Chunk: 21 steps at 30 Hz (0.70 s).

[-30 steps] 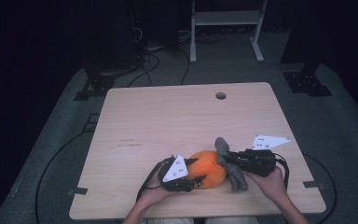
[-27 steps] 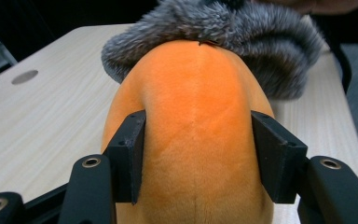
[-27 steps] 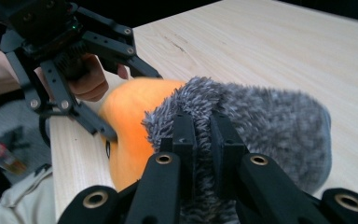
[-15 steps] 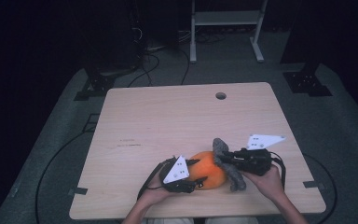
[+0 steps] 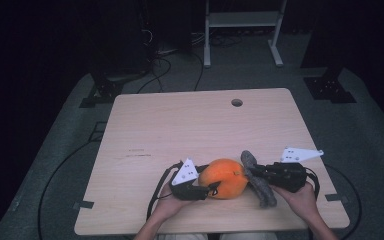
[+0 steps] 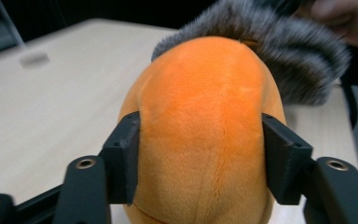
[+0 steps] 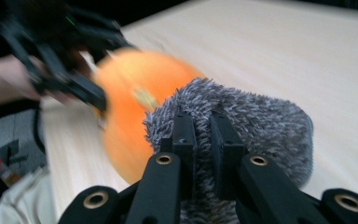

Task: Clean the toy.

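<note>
High view first, from the biggest thing down: the room is dark, with grey carpet (image 5: 55,165) underfoot, a white-legged frame (image 5: 242,30) at the far end, and black cables (image 5: 165,70) trailing across the floor far left. Two dark brackets sit on the carpet, one far left (image 5: 102,92) and one far right (image 5: 330,87) of the worktop.

My worktop (image 5: 180,130) is pale wood, bare over most of its far half, with a small round hole (image 5: 237,102) near the far edge and faint marks toward the left. Dark tape tabs sit by its near corners.

Everything I am working with lies along the near edge. The orange plush ball (image 5: 223,178) rests on the wood near the middle. My left tool (image 5: 211,189) comes at it from the left and is clamped on it; in the left gripper view both pads press into the orange fabric (image 6: 200,135), one on each side. The grey fuzzy piece (image 5: 257,177) lies right against the ball's right side, running near to far. My right tool (image 5: 258,175) is clenched on that grey fur, jaws nearly together with pile pinched between them (image 7: 242,121).
</note>
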### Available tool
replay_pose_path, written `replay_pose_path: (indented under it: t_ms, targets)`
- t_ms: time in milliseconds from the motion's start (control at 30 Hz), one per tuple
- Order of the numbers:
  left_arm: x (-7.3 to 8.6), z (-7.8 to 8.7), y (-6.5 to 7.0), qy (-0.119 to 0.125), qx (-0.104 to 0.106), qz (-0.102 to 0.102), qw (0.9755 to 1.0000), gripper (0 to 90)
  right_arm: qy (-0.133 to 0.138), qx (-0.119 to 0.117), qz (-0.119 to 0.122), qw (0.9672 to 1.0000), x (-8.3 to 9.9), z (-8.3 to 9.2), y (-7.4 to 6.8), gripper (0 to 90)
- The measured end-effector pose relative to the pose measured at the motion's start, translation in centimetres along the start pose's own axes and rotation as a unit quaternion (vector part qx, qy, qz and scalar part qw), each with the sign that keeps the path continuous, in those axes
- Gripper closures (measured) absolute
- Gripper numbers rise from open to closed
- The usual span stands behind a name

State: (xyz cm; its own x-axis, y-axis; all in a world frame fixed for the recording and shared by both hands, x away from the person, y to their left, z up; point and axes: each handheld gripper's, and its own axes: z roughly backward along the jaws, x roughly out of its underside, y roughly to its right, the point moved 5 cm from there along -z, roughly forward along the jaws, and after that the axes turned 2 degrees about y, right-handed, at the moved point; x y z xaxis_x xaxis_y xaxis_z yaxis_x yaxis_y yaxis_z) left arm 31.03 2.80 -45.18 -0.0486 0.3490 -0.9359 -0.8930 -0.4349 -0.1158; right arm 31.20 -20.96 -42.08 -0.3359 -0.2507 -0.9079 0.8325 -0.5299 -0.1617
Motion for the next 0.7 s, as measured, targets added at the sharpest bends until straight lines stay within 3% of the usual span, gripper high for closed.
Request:
replay_pose_path:
  t_ms: [33, 67, 100, 133, 200, 233, 267, 300, 333, 367, 400, 433, 467, 500, 533, 567, 600, 633, 667, 700]
  targets:
    - [0.0, 0.0, 0.0, 0.0, 0.0, 0.0, 1.0, 40.4, 0.0, 0.0, 0.0, 1.0, 0.0, 0.0, 0.0, 81.4]
    - [-0.5, -0.3, 0.7, -0.005, -0.011, -0.041, 0.9991, 41.2, 0.018, -0.01, 0.036, 0.9991, -1.7, -0.1, -1.6, 81.4]
    - [-0.5, -0.3, 0.7, -0.005, -0.011, -0.041, 0.9991, 41.9, 0.018, -0.01, 0.036, 0.9991, -1.7, -0.1, -1.6, 81.4]
    - [-0.9, -0.4, 1.4, -0.014, -0.01, -0.082, 0.9965, 41.9, 0.016, -0.015, 0.068, 0.9974, -2.8, -1.1, -3.0, 81.3]
    - [-1.0, -0.3, 1.5, -0.016, -0.009, -0.089, 0.9958, 41.9, 0.005, -0.02, 0.079, 0.9966, -2.9, -1.8, -3.4, 81.4]
    - [-0.9, -0.3, 1.6, -0.02, -0.006, -0.087, 0.996, 40.9, -0.01, -0.018, 0.085, 0.9961, -2.6, -2.5, -3.5, 81.4]
    - [-0.6, -0.4, 1.5, -0.027, -0.001, -0.081, 0.9964, 33.4, -0.019, -0.015, 0.081, 0.9964, -1.8, -3.3, -3.1, 81.5]
    - [0.1, -0.5, 0.9, -0.017, 0.009, -0.038, 0.9991, 26.3, -0.02, -0.02, 0.07, 0.9971, -1.3, -3.5, -2.8, 81.5]
    - [0.3, -0.5, 0.6, -0.016, 0.013, -0.017, 0.9996, 21.8, -0.018, -0.021, 0.064, 0.9976, -0.9, -3.5, -2.6, 81.5]
    - [0.3, -0.5, 0.6, -0.016, 0.013, -0.017, 0.9996, 17.7, -0.018, -0.021, 0.064, 0.9976, -0.9, -3.5, -2.6, 81.5]
    - [0.6, -0.8, 0.1, -0.016, 0.019, 0.018, 0.9995, 17.0, -0.012, -0.022, 0.056, 0.9981, -0.3, -3.3, -2.4, 81.5]
    - [0.6, -0.8, 0.1, -0.016, 0.019, 0.018, 0.9995, 17.2, -0.013, -0.019, 0.054, 0.9983, -0.1, -3.3, -2.3, 81.5]
    - [0.6, -0.9, -0.3, -0.018, 0.015, 0.043, 0.9988, 17.4, -0.016, -0.015, 0.054, 0.9983, -0.1, -3.2, -2.1, 81.5]
    - [0.6, -0.9, -0.3, -0.018, 0.015, 0.043, 0.9988, 17.4, -0.016, -0.015, 0.054, 0.9983, -0.1, -3.2, -2.1, 81.5]
    - [0.7, -0.8, -0.6, -0.016, 0.013, 0.063, 0.9978, 17.9, -0.024, -0.006, 0.051, 0.9984, 0.1, -2.9, -1.5, 81.5]
    - [0.7, -0.8, -0.6, -0.016, 0.013, 0.063, 0.9978, 23.8, -0.024, -0.006, 0.051, 0.9984, 0.1, -2.9, -1.5, 81.5]
    - [0.7, -0.6, -0.7, -0.011, 0.006, 0.056, 0.9984, 29.4, -0.035, 0.011, 0.039, 0.9985, 0.4, -2.3, -0.4, 81.5]
    - [0.6, -0.5, -0.7, -0.011, -0.003, 0.038, 0.9992, 29.4, -0.035, 0.011, 0.039, 0.9985, 0.4, -2.3, -0.4, 81.5]
    - [0.0, -0.1, -0.4, -0.001, -0.014, -0.001, 0.9999, 35.9, -0.035, 0.022, 0.023, 0.9989, 0.3, -1.3, 0.3, 81.5]
    - [0.0, -0.1, -0.4, -0.001, -0.014, -0.001, 0.9999, 38.2, -0.035, 0.022, 0.023, 0.9989, 0.3, -1.3, 0.3, 81.5]
